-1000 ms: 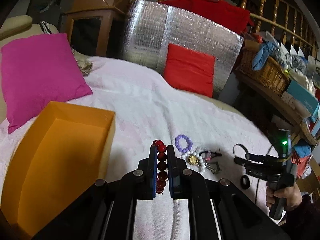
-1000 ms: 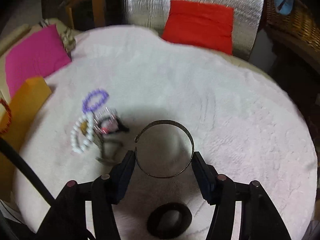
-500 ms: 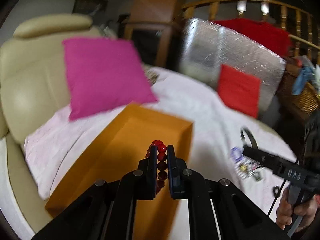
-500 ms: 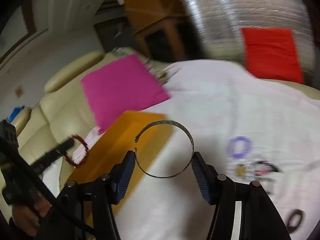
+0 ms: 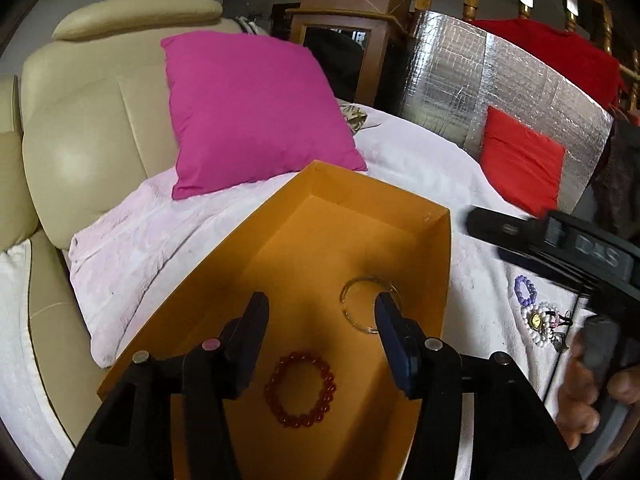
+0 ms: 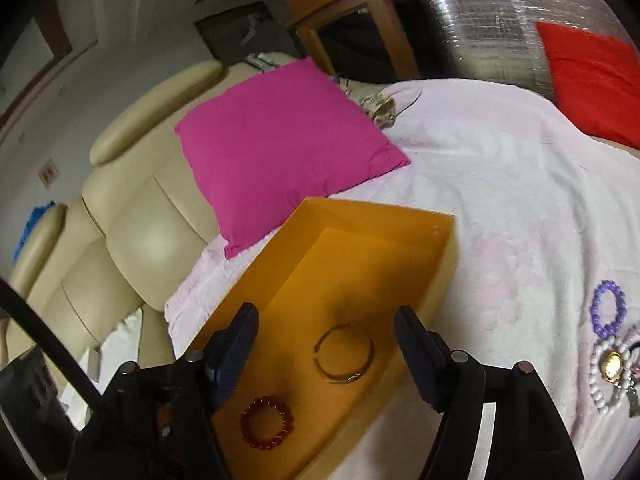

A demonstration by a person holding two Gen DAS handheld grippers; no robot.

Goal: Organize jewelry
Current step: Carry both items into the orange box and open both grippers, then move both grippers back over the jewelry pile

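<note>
An orange box (image 5: 436,264) (image 6: 440,256) lies on the pink bed cover. Inside it lie a red bead bracelet (image 5: 300,388) (image 6: 266,422) and a thin metal bangle (image 5: 366,304) (image 6: 345,353). My left gripper (image 5: 318,320) is open and empty above the box, over the red bracelet. My right gripper (image 6: 326,340) is open and empty above the box, over the bangle. A purple bead bracelet (image 5: 525,290) (image 6: 608,314), a white bead bracelet with a gold watch (image 5: 538,322) (image 6: 610,366) and other small pieces lie on the cover to the right of the box.
A magenta pillow (image 5: 248,108) (image 6: 280,148) leans behind the box against a cream sofa back (image 5: 92,120). A red cushion (image 5: 520,160) and a silver foil panel (image 5: 480,72) stand at the far right. The right gripper's body (image 5: 580,248) crosses the left wrist view.
Both grippers moved left from the jewelry pile to above the orange box. The left let go of the red bracelet and the right let go of the bangle; both now lie in the box.
</note>
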